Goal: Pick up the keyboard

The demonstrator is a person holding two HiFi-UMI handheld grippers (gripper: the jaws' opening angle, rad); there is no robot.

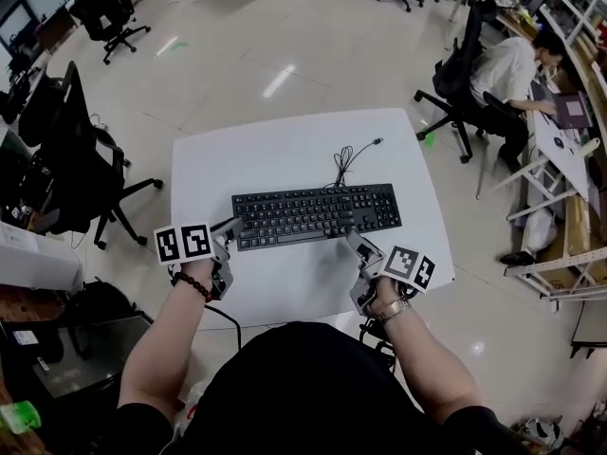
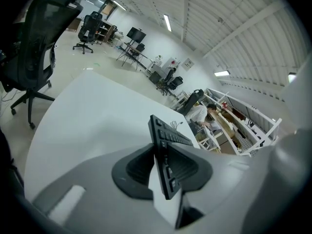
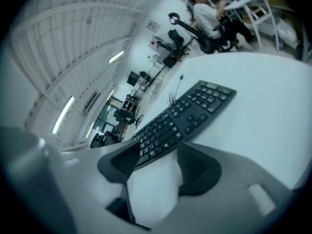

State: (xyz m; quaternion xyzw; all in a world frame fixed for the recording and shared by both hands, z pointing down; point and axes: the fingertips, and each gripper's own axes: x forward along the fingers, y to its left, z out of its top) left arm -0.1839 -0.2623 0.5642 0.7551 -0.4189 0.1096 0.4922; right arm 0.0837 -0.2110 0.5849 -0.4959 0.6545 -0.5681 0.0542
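My left fingers clenched the keyboard end; my right fingers stood released around its front edge. Held one-sided, it could twist and slip out.

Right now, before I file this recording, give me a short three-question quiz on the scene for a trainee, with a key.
1. True or false: the right tool is clamped on the keyboard.
2. The left tool grips which part of the keyboard? A) its left end B) its number-pad end C) its cable
3. Fill in: the keyboard's cable lies on the white ____.

Key
1. False: its jaws stand apart at the keyboard's near edge.
2. A
3. table
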